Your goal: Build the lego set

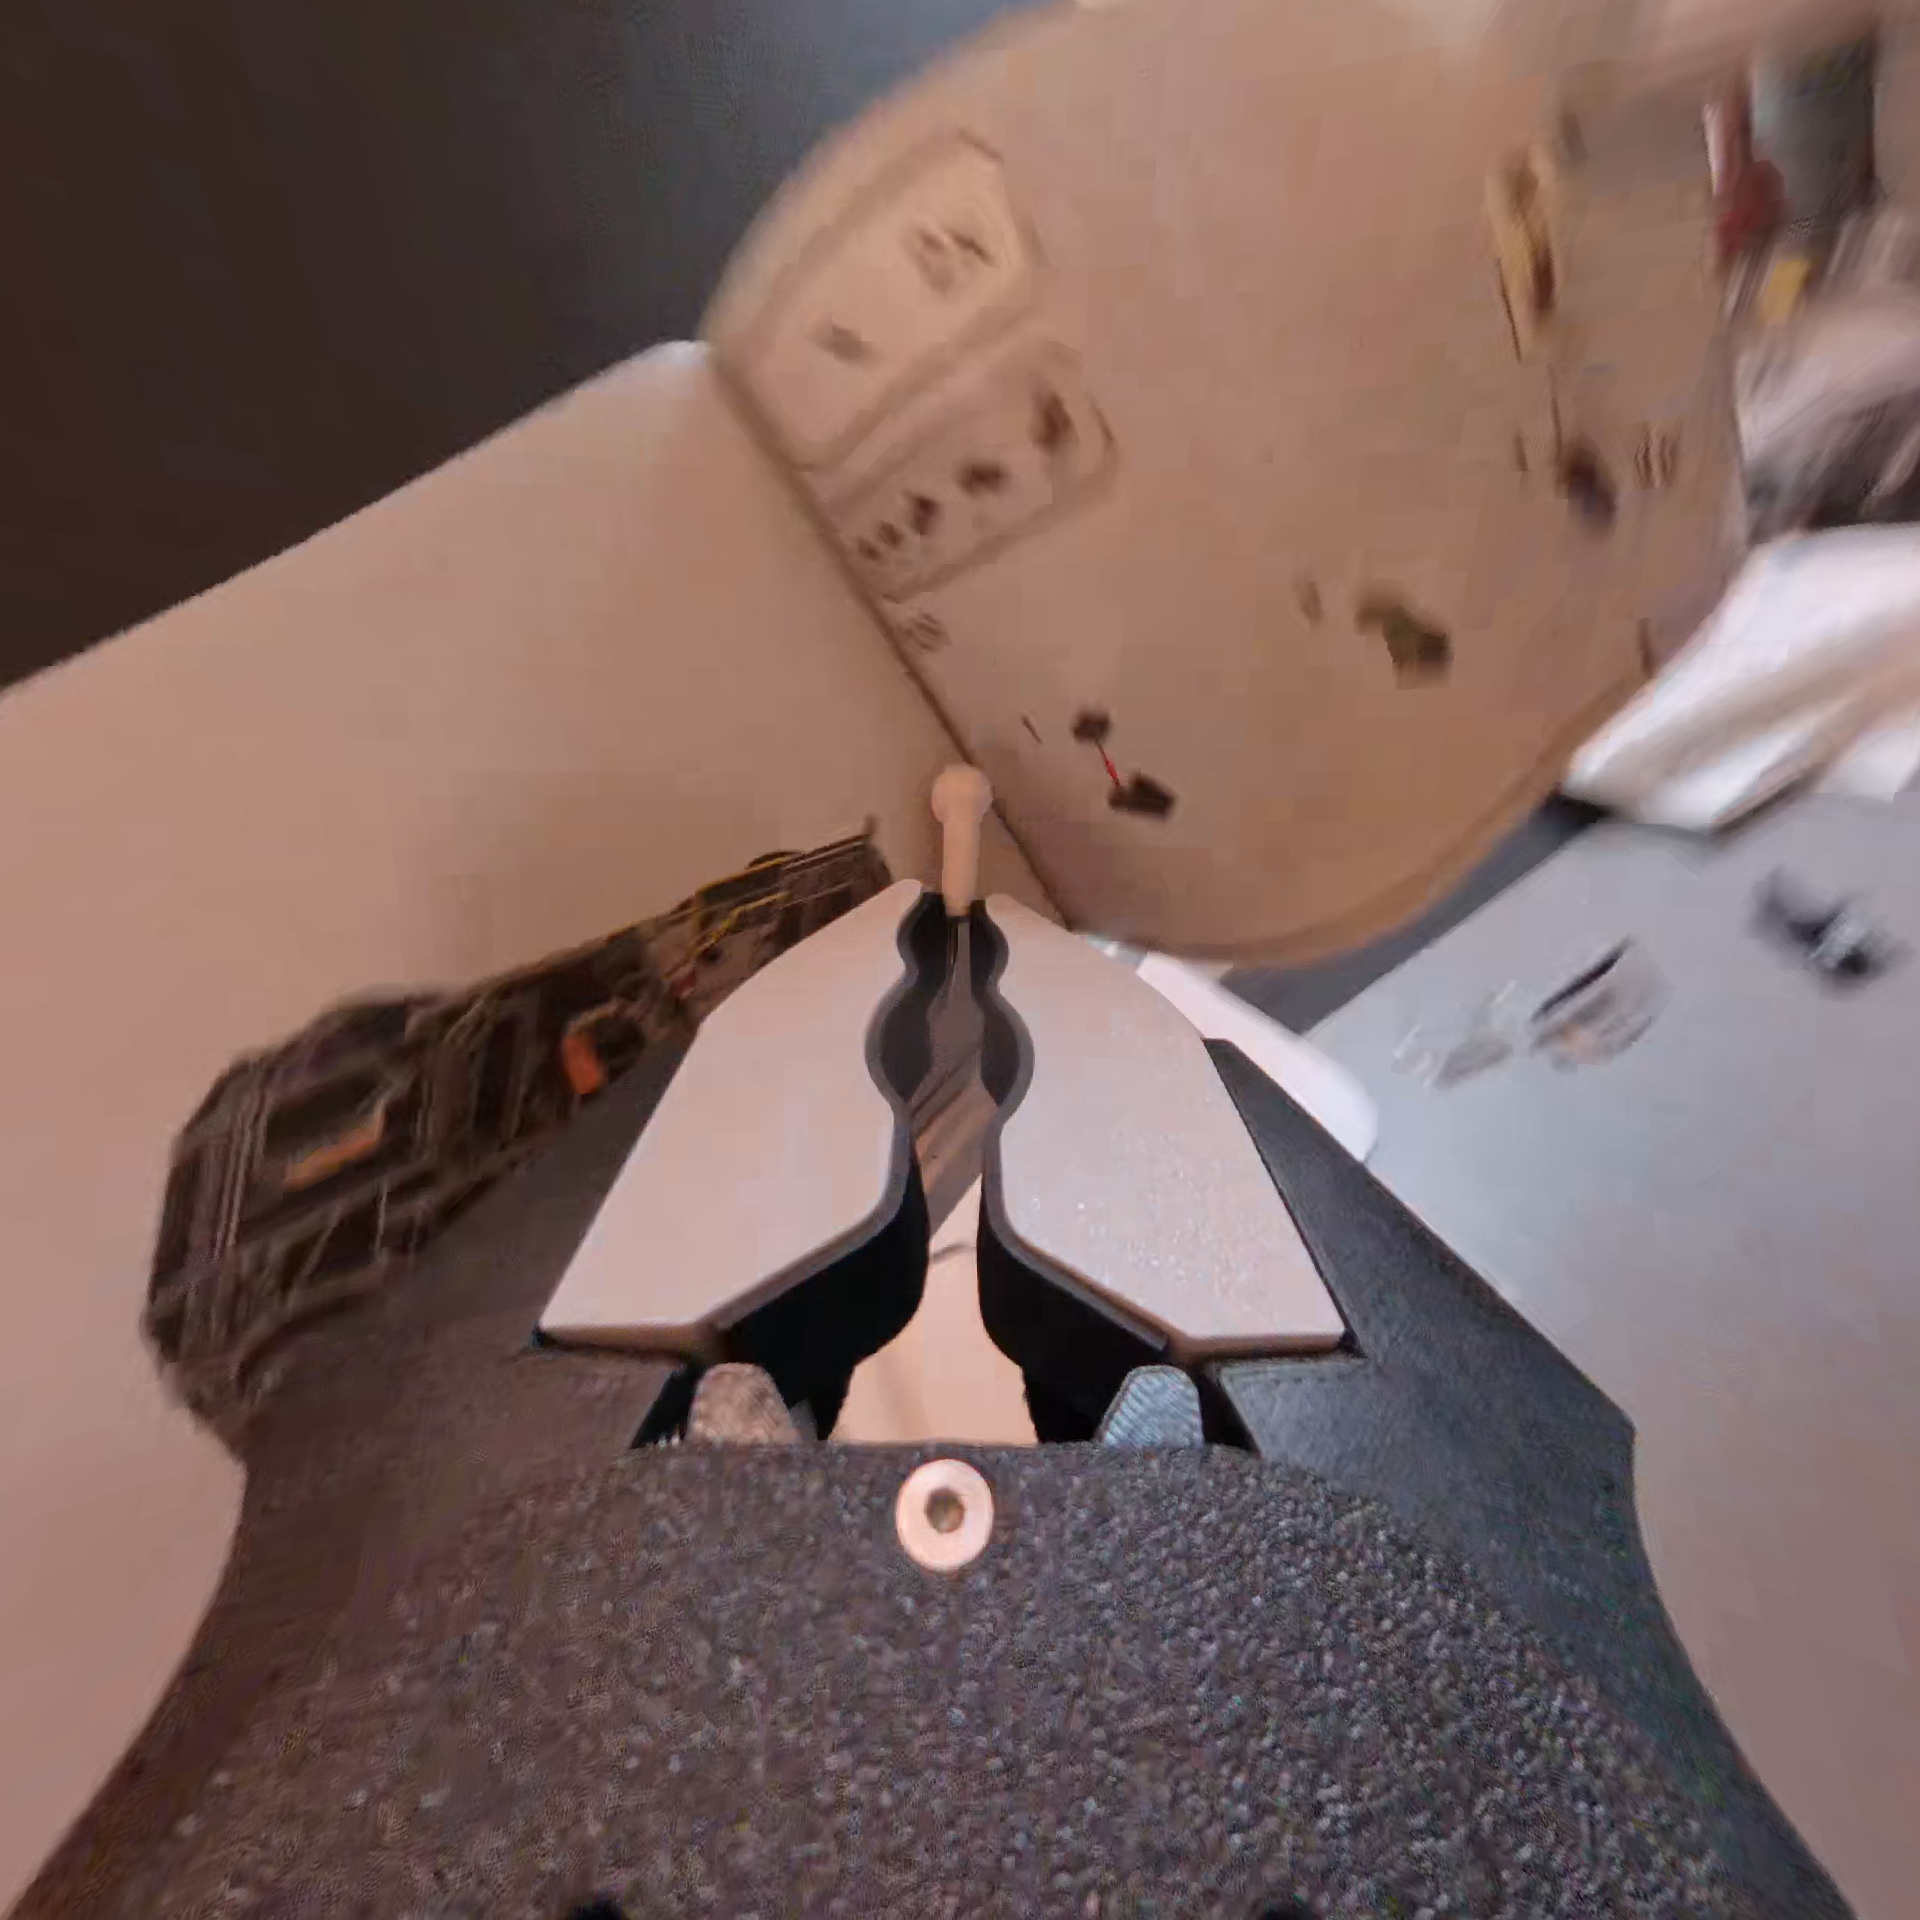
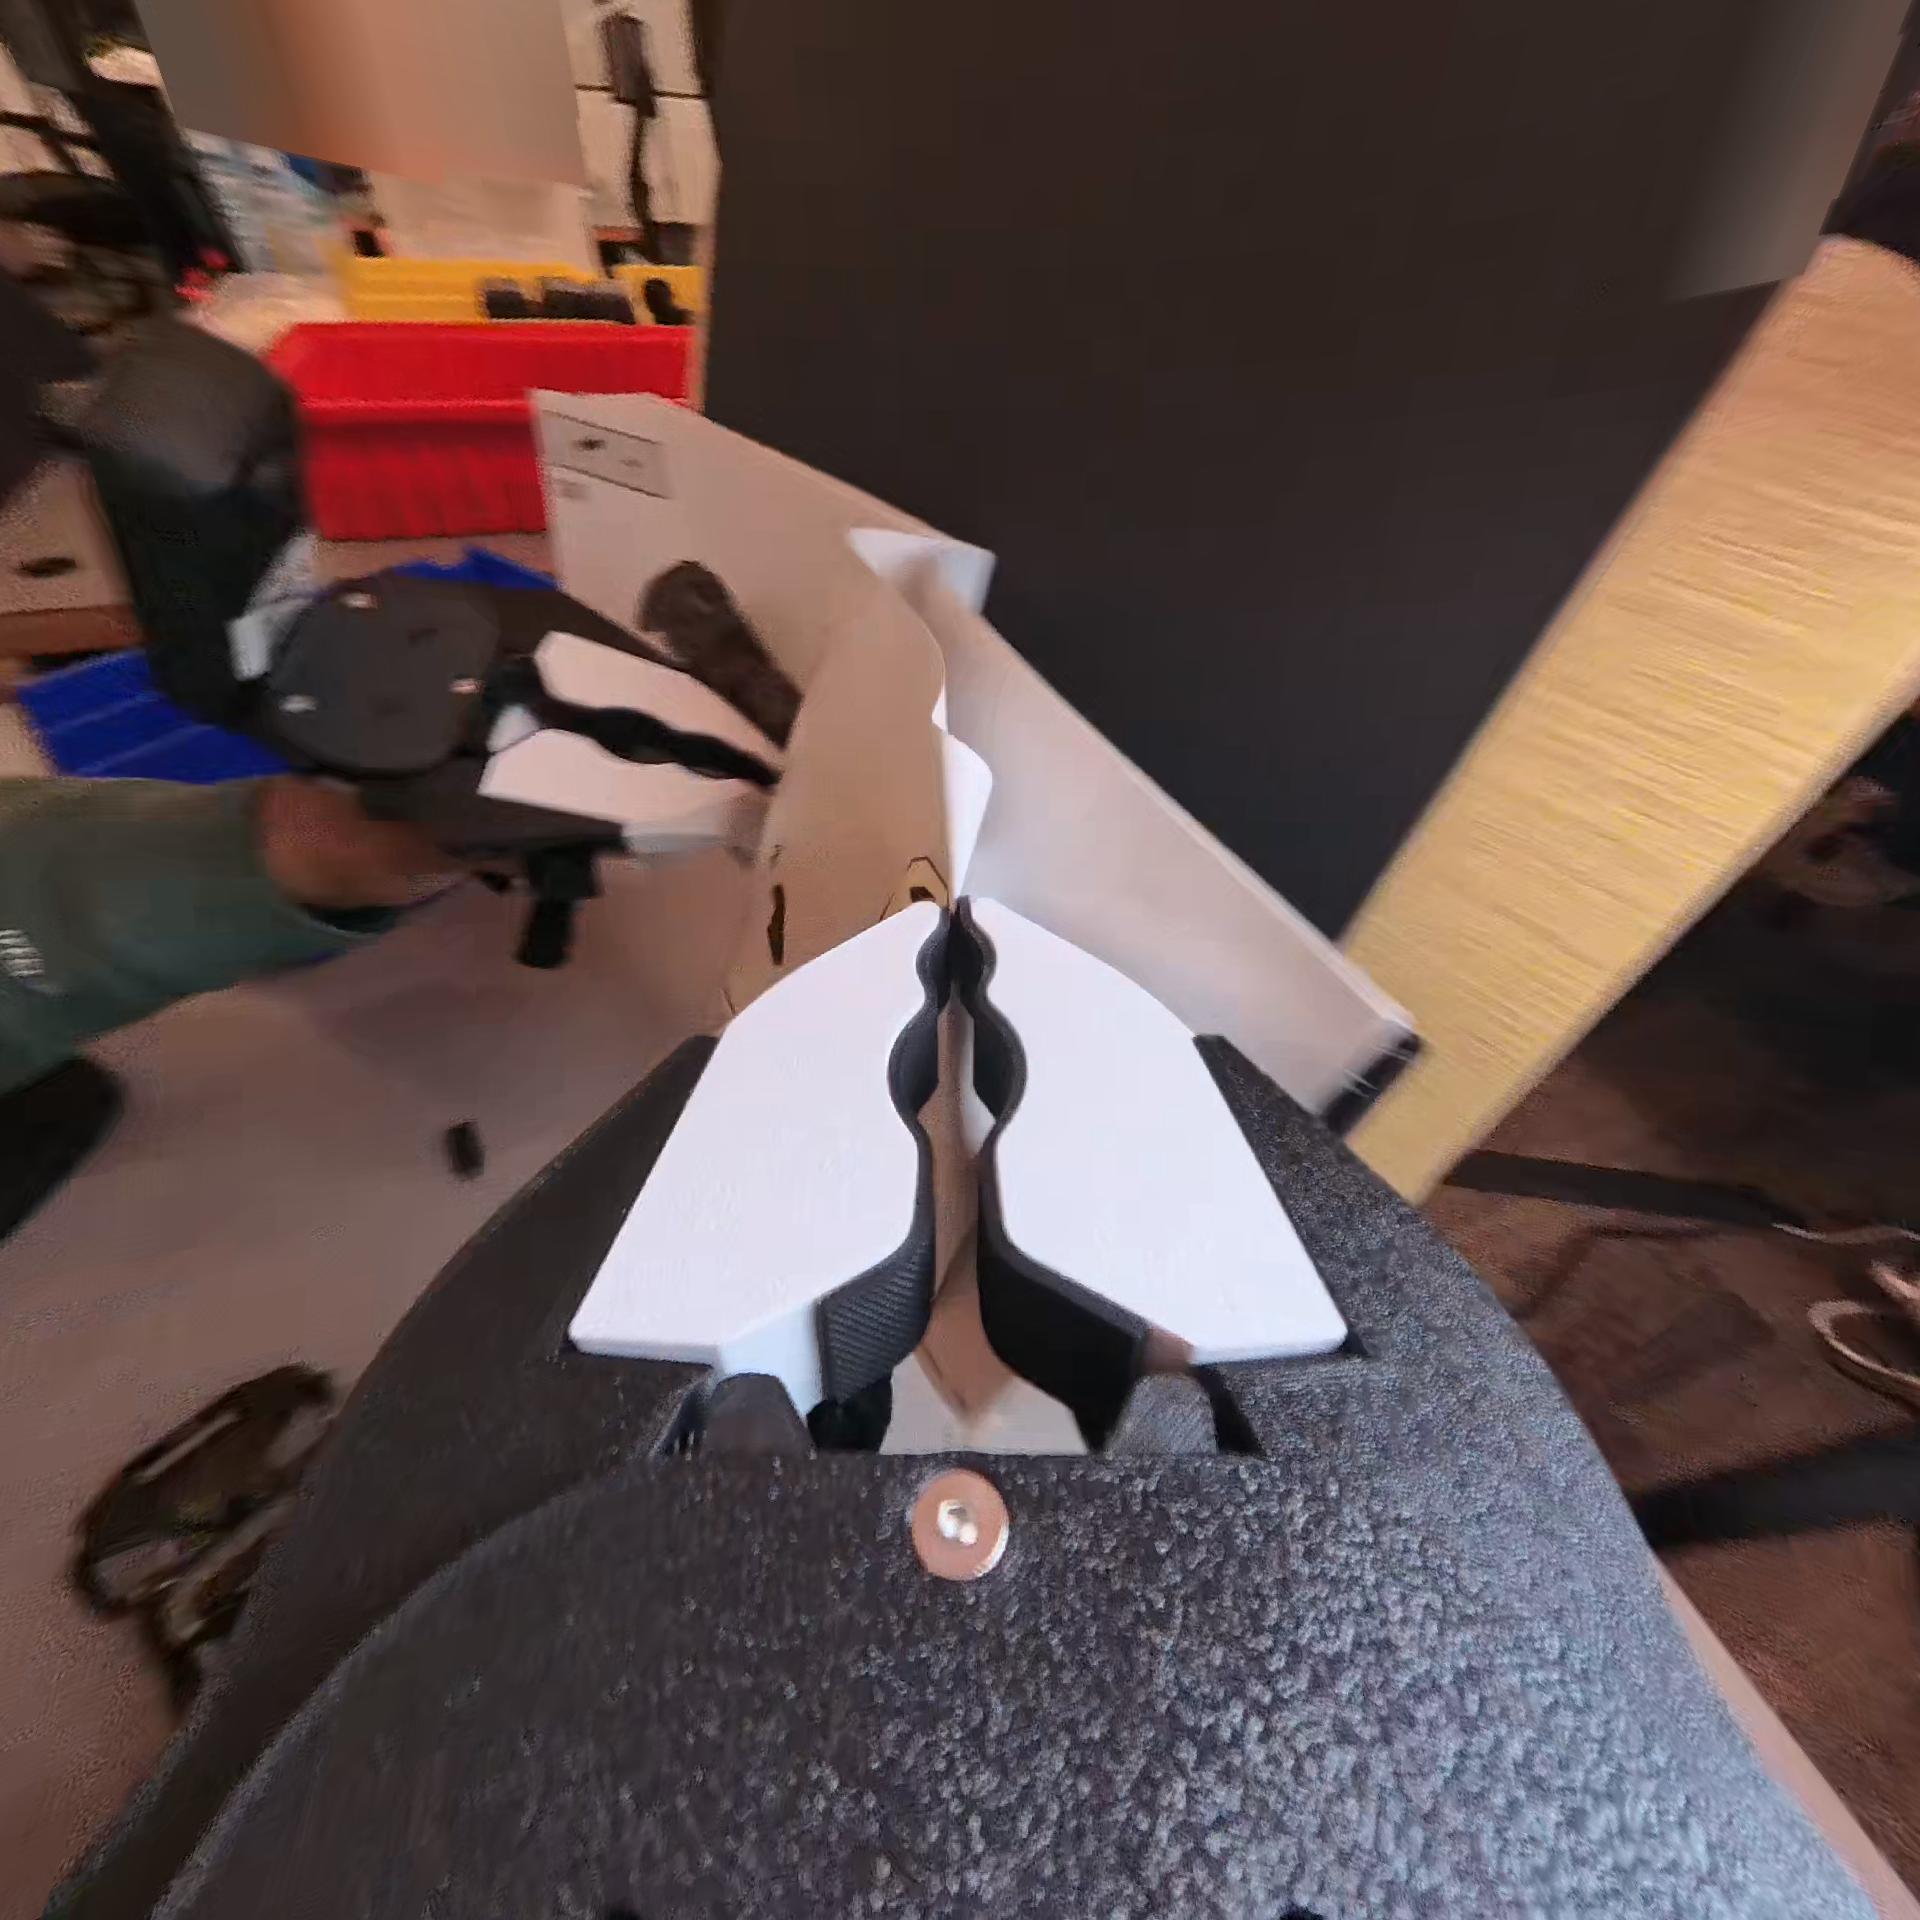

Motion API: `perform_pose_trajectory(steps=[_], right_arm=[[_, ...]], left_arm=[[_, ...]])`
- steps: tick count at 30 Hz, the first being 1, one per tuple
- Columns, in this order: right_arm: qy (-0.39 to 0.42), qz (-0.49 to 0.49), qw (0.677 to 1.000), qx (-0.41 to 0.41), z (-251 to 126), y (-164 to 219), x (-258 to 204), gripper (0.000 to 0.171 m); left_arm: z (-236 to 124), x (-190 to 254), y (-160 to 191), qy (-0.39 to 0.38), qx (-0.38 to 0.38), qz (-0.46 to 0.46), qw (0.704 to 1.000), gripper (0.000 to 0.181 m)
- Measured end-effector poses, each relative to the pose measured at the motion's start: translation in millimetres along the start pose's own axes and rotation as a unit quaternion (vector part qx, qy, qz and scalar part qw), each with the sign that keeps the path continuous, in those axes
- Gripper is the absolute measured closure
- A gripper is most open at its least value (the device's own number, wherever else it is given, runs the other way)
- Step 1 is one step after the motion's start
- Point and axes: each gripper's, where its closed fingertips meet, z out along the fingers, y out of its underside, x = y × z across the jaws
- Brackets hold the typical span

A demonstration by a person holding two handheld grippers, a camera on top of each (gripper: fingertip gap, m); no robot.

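Between the left gripper tips, a small cream peg is pinched, likely kept ready for fitting. Right gripper clamps a booklet page, apparently turning it; dark model lies beside.

From my left gripper a small pin juts forward, just before the instruction booklet. A built piece lies left of it; loose parts lie right, on the table. My right gripper pinches the booklet's pages, with the left gripper left beyond them.
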Motion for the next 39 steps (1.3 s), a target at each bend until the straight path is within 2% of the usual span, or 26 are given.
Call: perform_pose_trajectory(steps=[4, 11, 13, 15, 17, 20, 21, 23, 25, 27, 30, 33, 36, 39], right_arm=[[-0.061, -0.016, 0.998, -0.014, 27, -12, -44, 0.171], [-0.077, -0.072, 0.993, -0.044, 108, -16, -79, 0.168], [-0.115, -0.081, 0.988, -0.060, 135, -10, -94, 0.160], [-0.195, -0.089, 0.973, -0.082, 154, 0, -120, 0.147], [-0.258, -0.101, 0.954, -0.111, 160, 11, -140, 0.128], [-0.276, -0.094, 0.955, -0.062, 153, -6, -141, 0.125], [-0.260, -0.091, 0.961, -0.033, 148, -17, -134, 0.130], [-0.169, -0.127, 0.977, 0.007, 140, -30, -106, 0.141], [-0.060, -0.197, 0.979, 0.003, 137, -26, -77, 0.153], [-0.005, -0.261, 0.965, -0.031, 143, -10, -69, 0.156], [0.053, -0.372, 0.922, -0.094, 168, 11, -72, 0.153], [0.104, -0.449, 0.879, -0.125, 191, 10, -77, 0.152], [0.118, -0.452, 0.874, -0.134, 205, 3, -84, 0.156], [0.111, -0.437, 0.882, -0.135, 213, -1, -89, 0.163]], left_arm=[[-16, -22, -9, 0.001, 0.085, -0.176, 0.981, 0.176], [-48, -64, 10, -0.013, 0.154, -0.345, 0.926, 0.175], [-55, -71, 20, -0.006, 0.165, -0.380, 0.910, 0.175], [-60, -73, 28, 0.004, 0.177, -0.397, 0.901, 0.175], [-63, -73, 34, 0.010, 0.180, -0.402, 0.898, 0.174], [-66, -73, 41, 0.036, 0.187, -0.427, 0.884, 0.174], [-66, -73, 42, 0.043, 0.191, -0.433, 0.880, 0.174], [-67, -73, 44, 0.056, 0.199, -0.446, 0.871, 0.174], [-68, -73, 46, 0.065, 0.211, -0.466, 0.857, 0.175], [-69, -72, 48, 0.076, 0.226, -0.498, 0.834, 0.175], [-71, -71, 54, 0.092, 0.246, -0.534, 0.804, 0.176], [-75, -68, 64, 0.102, 0.256, -0.558, 0.783, 0.176], [-76, -63, 75, 0.109, 0.262, -0.590, 0.756, 0.176], [-76, -60, 81, 0.118, 0.288, -0.638, 0.704, 0.176]])
